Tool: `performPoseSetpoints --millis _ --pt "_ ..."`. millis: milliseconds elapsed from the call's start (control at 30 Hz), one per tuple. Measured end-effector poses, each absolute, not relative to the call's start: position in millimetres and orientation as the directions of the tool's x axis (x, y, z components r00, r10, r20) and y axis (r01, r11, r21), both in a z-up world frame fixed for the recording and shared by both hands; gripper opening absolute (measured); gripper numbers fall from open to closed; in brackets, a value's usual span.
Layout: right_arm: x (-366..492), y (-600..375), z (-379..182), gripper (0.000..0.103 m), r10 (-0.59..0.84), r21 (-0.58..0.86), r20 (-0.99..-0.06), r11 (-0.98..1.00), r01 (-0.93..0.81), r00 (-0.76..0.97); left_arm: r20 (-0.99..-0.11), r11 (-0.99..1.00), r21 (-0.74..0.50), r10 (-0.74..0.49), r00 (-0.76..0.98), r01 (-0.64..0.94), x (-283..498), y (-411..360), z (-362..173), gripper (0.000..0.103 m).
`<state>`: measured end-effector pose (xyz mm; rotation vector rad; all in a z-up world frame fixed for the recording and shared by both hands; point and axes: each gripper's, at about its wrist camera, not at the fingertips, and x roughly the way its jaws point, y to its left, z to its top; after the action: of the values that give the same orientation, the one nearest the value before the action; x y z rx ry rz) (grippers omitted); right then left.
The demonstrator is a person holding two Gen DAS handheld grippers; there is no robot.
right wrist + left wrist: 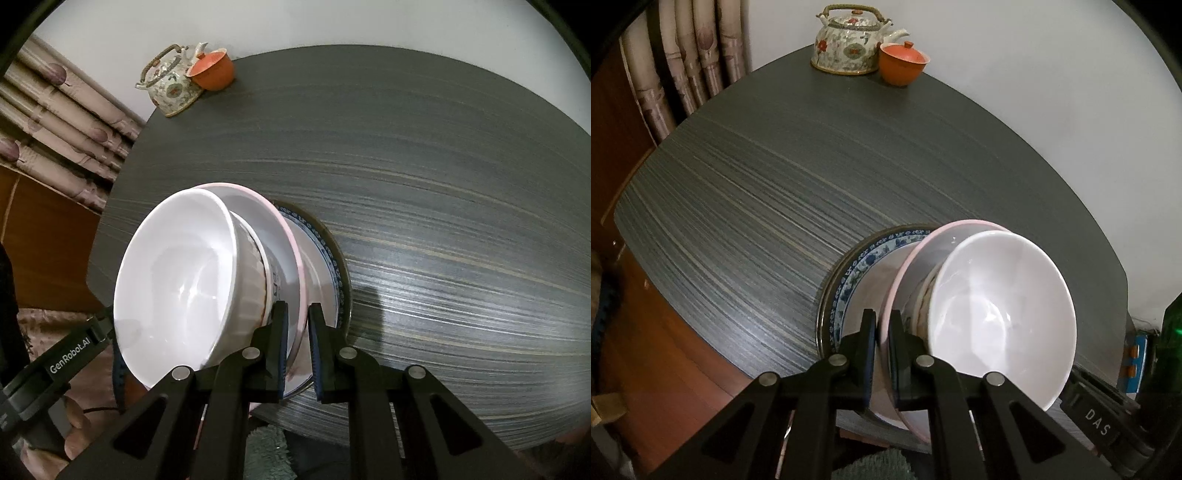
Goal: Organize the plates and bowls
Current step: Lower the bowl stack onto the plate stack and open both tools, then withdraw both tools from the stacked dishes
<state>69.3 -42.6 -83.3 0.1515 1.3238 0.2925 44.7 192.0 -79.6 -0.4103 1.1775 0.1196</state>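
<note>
1. Stacked already: white bowl point(993, 317) on a second bowl point(921, 306), on pink plate point(923, 251), over blue plate point(864, 262) and dark plate point(827, 291) beneath.
2. Stack at table point(757, 206) near edge; teapot point(849, 40) and red cup point(903, 62) far off, untouched.
3. Nearly done by the look of it; only final placing of the pink plate left, likely.
4. Left gripper point(882, 332) pinching pink plate rim from one side.
5. Right gripper point(297, 332) straddling the opposite rim, jaws narrow; contact unclear.
</note>
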Motion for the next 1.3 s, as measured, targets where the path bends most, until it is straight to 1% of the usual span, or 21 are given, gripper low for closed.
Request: performPoseSetpoints --millis 333,467,500,533,567,600,633,667,733,800,867,933,967,1000,1067,1100,1133,1233,1300 --pt "66.0 -40.1 -83.9 0.014 0.293 0.273 -0.928 0.955 -0.118 0.231 -0.908 0.925 -0.242 -0.110 0.403 -0.292 44.0 189.3 -77.3 0.005" --pt "64.6 -39.5 -83.7 0.015 0.292 0.271 -0.928 0.955 -0.120 0.231 -0.909 0.927 -0.233 -0.101 0.404 -0.293 40.7 190.3 -76.8 0.011" --pt "64.3 -39.9 -83.5 0.015 0.289 0.268 -0.929 0.956 -0.117 0.233 -0.910 0.926 -0.232 -0.098 0.403 -0.298 40.0 191.2 -76.6 0.014" --pt "63.7 -39.7 -83.4 0.019 0.283 0.263 -0.929 0.958 -0.112 0.236 -0.911 0.925 -0.231 -0.096 0.402 -0.302 38.9 192.2 -76.5 0.017" --pt "63.6 -40.8 -83.8 0.026 0.277 0.259 -0.931 0.960 -0.105 0.238 -0.911 0.924 -0.230 -0.094 0.401 -0.305 37.9 192.8 -76.8 0.019" --pt "63.1 -43.1 -84.6 0.030 0.265 0.250 -0.934 0.964 -0.093 0.240 -0.912 0.923 -0.227 -0.090 0.401 -0.309 35.5 193.6 -78.4 0.023" --pt "62.7 -46.0 -85.7 0.041 0.251 0.238 -0.937 0.968 -0.082 0.243 -0.913 0.924 -0.221 -0.083 0.400 -0.313 35.4 193.9 -78.6 0.029" --pt "62.8 -48.3 -86.4 0.050 0.245 0.234 -0.938 0.969 -0.075 0.246 -0.914 0.924 -0.212 -0.073 0.398 -0.317 34.5 194.0 -79.4 0.031" --pt "62.0 -53.9 -86.6 0.056 0.254 0.246 -0.934 0.967 -0.067 0.252 -0.916 0.925 -0.210 -0.072 0.395 -0.318 31.2 195.6 -79.5 0.033" --pt "60.3 -58.5 -86.2 0.059 0.273 0.264 -0.929 0.962 -0.068 0.249 -0.913 0.923 -0.216 -0.077 0.400 -0.317 26.7 197.6 -77.4 0.034" --pt "58.0 -62.4 -84.8 0.066 0.277 0.268 -0.927 0.961 -0.068 0.255 -0.908 0.924 -0.215 -0.070 0.414 -0.315 21.9 198.8 -73.1 0.038" --pt "56.0 -66.1 -83.1 0.069 0.284 0.276 -0.922 0.959 -0.070 0.263 -0.905 0.927 -0.197 -0.046 0.423 -0.320 16.2 199.7 -67.3 0.052" --pt "54.6 -67.8 -82.1 0.070 0.292 0.284 -0.919 0.956 -0.071 0.265 -0.903 0.927 -0.185 -0.031 0.428 -0.325 13.2 200.1 -64.2 0.053" --pt "53.3 -69.3 -81.1 0.070 0.299 0.292 -0.916 0.954 -0.069 0.266 -0.901 0.930 -0.171 -0.013 0.434 -0.326 10.3 200.1 -60.5 0.054" --pt "50.8 -71.7 -79.6 0.077 0.299 0.292 -0.914 0.954 -0.070 0.272 -0.897 0.933 -0.161 -0.001 0.443 -0.323 6.6 198.7 -55.3 0.054" --pt "49.8 -71.9 -78.9 0.078 0.294 0.285 -0.915 0.956 -0.072 0.278 -0.895 0.934 -0.157 0.002 0.445 -0.322 3.4 197.6 -52.5 0.055" --pt "47.8 -72.5 -77.5 0.079 0.290 0.280 -0.914 0.957 -0.077 0.285 -0.895 0.935 -0.154 0.006 0.446 -0.320 1.4 196.5 -51.1 0.059" --pt "39.1 -78.3 -74.8 0.079 0.288 0.275 -0.909 0.958 -0.087 0.302 -0.890 0.943 -0.110 0.047 0.454 -0.313 -9.9 189.2 -43.3 0.061" --pt "34.6 -80.4 -71.8 0.080 0.287 0.271 -0.901 0.958 -0.094 0.324 -0.886 0.944 -0.105 0.054 0.460 -0.312 -15.7 184.9 -38.7 0.061"
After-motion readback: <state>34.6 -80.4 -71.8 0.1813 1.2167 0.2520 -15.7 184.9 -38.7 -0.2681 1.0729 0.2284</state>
